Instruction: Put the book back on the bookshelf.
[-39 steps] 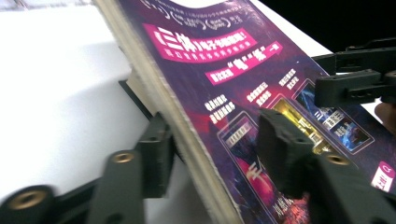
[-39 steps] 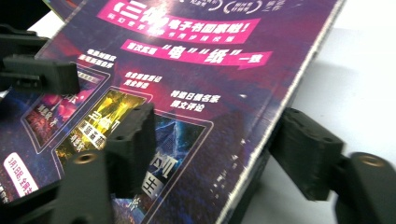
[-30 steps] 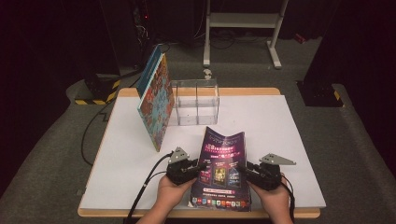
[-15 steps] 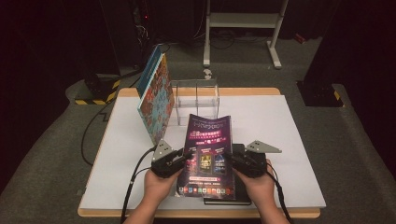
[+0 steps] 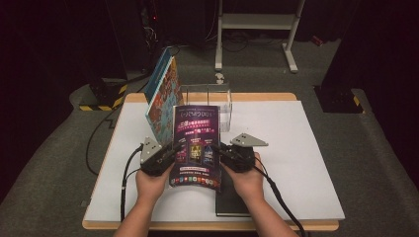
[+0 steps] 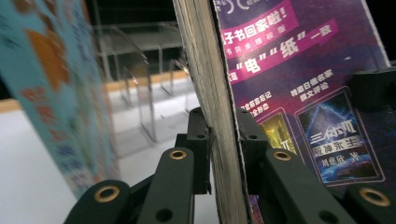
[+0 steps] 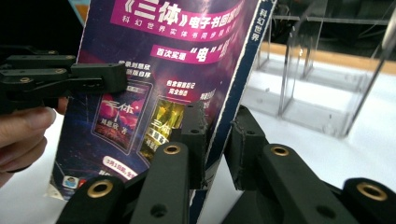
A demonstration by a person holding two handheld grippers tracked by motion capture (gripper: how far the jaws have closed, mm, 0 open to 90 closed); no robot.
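**Purple book gripped from both sides near the desk's front edge**

The left gripper (image 5: 170,150) has just closed its jaws on the page edge of the purple book (image 5: 196,145); the right gripper (image 5: 221,149) has just closed on its spine. The book stands tilted above the desk (image 5: 306,148), toward the front edge. A clear rack (image 5: 222,101) sits near the back edge, a colourful book (image 5: 163,101) leaning beside it.
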